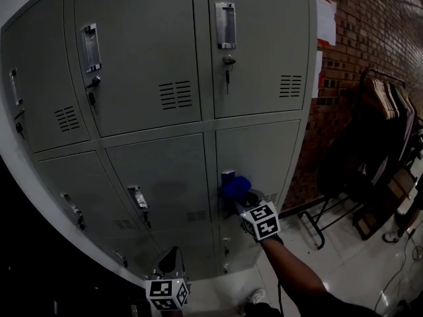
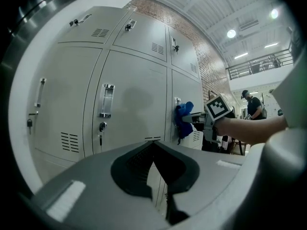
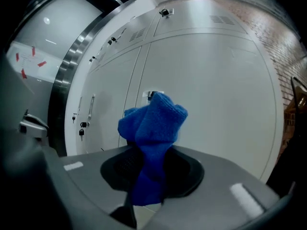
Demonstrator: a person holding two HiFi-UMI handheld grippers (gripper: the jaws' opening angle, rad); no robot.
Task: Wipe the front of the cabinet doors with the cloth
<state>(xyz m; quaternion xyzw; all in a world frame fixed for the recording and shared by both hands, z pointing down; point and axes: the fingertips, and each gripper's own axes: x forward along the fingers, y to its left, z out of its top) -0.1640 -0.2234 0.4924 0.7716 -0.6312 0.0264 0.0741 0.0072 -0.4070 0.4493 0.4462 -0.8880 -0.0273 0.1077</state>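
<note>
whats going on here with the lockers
A person faces a bank of grey cabinet doors with a gripper in each hand. The right gripper is shut on a blue cloth and holds it at the lower right door, beside its handle, seemingly touching the front. The left gripper hangs lower and clear of the doors, its jaws together with nothing between them.

No lettering is legible on the cabinet doors (image 1: pixel 139 65) or the papers (image 1: pixel 326 18) beside them.
</note>
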